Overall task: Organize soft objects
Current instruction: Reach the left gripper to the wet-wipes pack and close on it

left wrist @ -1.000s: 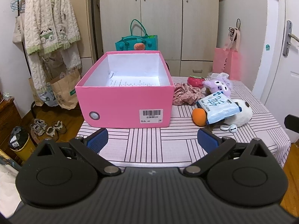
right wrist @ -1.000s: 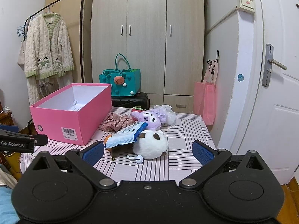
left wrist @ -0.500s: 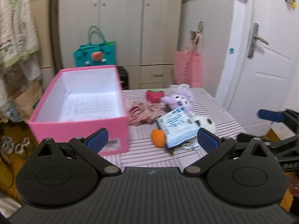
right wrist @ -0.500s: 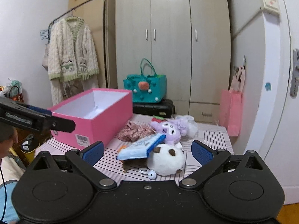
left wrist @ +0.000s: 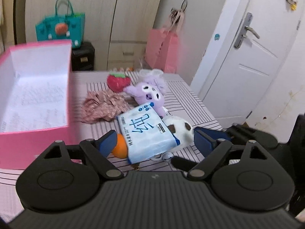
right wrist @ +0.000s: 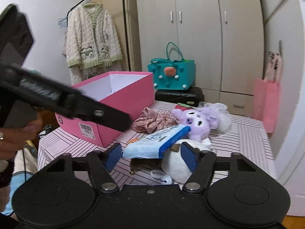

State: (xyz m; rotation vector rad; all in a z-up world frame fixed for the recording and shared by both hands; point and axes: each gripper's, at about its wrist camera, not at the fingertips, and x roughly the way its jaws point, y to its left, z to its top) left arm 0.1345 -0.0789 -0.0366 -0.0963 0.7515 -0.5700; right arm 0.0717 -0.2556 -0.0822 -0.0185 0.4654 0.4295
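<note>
A pile of soft things lies on the striped table: a blue tissue pack on top of a white plush and an orange ball, a purple plush, a red strawberry plush and a crumpled pink cloth. An open pink box stands to the left. My left gripper is open, close before the tissue pack. My right gripper is open, its fingertips either side of the tissue pack and white plush.
A teal bag on a black case, a pink paper bag, wardrobe doors and a hanging cream cardigan stand behind the table. A white door is at the right. The left gripper's body crosses the right wrist view.
Both grippers have moved in toward the pile of soft things. The left gripper swung right from facing the pink box. The right gripper's jaws have narrowed somewhat but remain open.
</note>
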